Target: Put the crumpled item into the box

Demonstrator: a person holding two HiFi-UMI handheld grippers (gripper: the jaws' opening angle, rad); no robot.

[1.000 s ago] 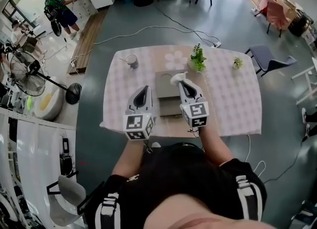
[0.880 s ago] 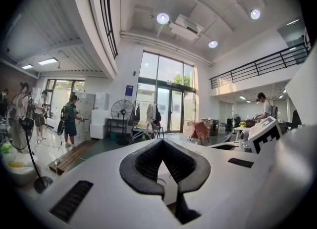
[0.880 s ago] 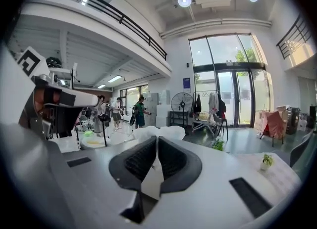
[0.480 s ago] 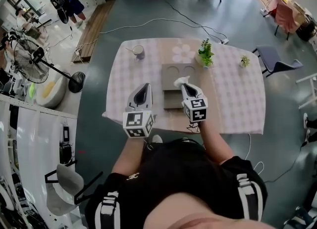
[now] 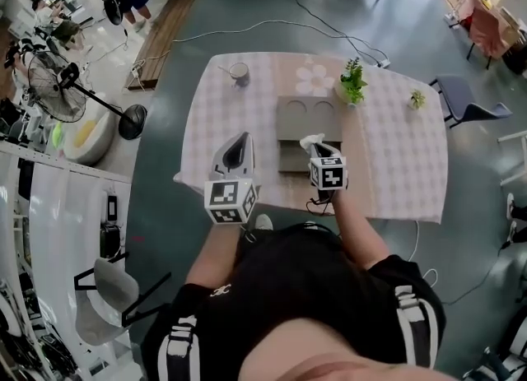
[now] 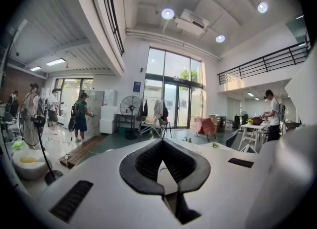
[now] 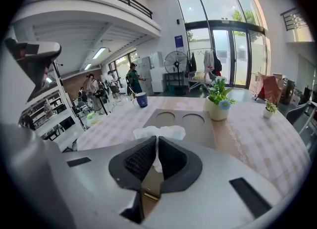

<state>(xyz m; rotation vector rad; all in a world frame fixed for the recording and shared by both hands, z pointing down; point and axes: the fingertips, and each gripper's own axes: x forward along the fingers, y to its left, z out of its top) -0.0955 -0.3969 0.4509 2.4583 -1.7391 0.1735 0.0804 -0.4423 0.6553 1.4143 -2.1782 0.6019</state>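
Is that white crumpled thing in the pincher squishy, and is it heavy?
Probably squishy: the crumpled tissue sits bunched and creased where the right gripper pinches it. Likely light and floppy too: it looks thin and ruffled.

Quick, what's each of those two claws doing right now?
Left gripper: closed, empty.
Right gripper: closed on the crumpled white tissue.

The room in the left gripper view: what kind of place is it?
Probably a large open workshop or lab hall. It has tall glass doors, a railed mezzanine, a standing fan and people busy at other spots.
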